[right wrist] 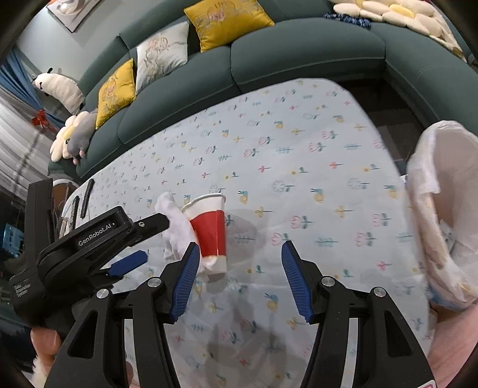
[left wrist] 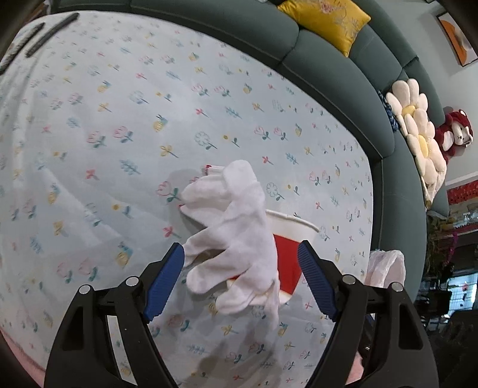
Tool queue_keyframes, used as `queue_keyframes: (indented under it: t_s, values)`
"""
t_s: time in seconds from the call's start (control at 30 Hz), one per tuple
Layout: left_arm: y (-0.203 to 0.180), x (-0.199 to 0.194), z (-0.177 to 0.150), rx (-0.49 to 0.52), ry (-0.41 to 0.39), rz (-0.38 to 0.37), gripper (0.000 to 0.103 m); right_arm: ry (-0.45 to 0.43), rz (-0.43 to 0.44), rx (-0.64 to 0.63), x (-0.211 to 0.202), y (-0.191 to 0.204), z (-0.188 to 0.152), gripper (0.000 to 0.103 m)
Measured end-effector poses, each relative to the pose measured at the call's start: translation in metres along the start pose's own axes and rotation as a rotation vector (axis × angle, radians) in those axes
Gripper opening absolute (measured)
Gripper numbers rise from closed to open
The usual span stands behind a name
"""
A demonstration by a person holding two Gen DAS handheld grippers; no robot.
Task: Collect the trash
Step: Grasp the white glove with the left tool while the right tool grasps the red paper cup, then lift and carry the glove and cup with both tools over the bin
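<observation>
A red and white paper cup (left wrist: 288,262) (right wrist: 210,226) stands upright on the flowered tablecloth (left wrist: 134,125). A white glove (left wrist: 236,226) (right wrist: 176,229) lies draped against its side. My left gripper (left wrist: 240,277) is open, its blue fingers on either side of the glove and cup. In the right wrist view the left gripper (right wrist: 149,238) reaches in from the left beside the glove. My right gripper (right wrist: 239,277) is open and empty, just in front of the cup. A bin lined with a white plastic bag (right wrist: 442,215) stands off the table's right end.
A dark green sofa (right wrist: 269,59) curves round the far side of the table, with yellow and white cushions (right wrist: 227,21) and plush toys. Dark slim objects (left wrist: 50,29) lie at the table's far left corner. The bin bag also shows in the left wrist view (left wrist: 385,265).
</observation>
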State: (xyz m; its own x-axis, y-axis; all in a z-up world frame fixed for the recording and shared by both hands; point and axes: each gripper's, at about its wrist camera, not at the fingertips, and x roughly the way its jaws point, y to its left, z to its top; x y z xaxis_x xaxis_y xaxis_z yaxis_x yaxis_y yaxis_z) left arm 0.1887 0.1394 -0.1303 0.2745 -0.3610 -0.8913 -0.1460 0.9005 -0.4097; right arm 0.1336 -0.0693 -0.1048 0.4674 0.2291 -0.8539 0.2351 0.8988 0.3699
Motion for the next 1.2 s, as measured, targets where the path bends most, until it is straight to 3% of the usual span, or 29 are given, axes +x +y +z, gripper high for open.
queue_keyframes:
  t_s: [0.13,0.2,0.3,0.4,0.53,0.77,1.2]
  values:
    - [0.003,0.016,0.007,0.002,0.045,-0.028,0.058,0.040,-0.005,0.006,0.027,0.008,0.006,0.056]
    - [0.006,0.021,0.009,0.002,0.058,-0.032,0.042,0.058,-0.003,0.002,0.038,0.012,0.008,0.056]
    - [0.014,0.024,0.009,0.001,0.065,-0.047,0.030,0.082,0.001,-0.010,0.054,0.018,0.009,0.056]
    - [0.024,0.023,0.009,-0.010,0.060,-0.052,0.022,0.114,0.012,-0.008,0.069,0.021,0.008,0.049]
    - [0.039,0.022,0.003,-0.051,0.068,-0.077,0.021,0.152,0.041,0.002,0.083,0.025,0.005,0.036]
    - [0.049,0.019,-0.008,-0.070,0.071,-0.064,0.018,0.165,0.074,-0.010,0.086,0.036,-0.002,0.025]
    - [0.003,-0.020,-0.025,0.021,-0.002,-0.079,0.013,0.025,0.115,0.015,0.019,0.019,0.004,0.025]
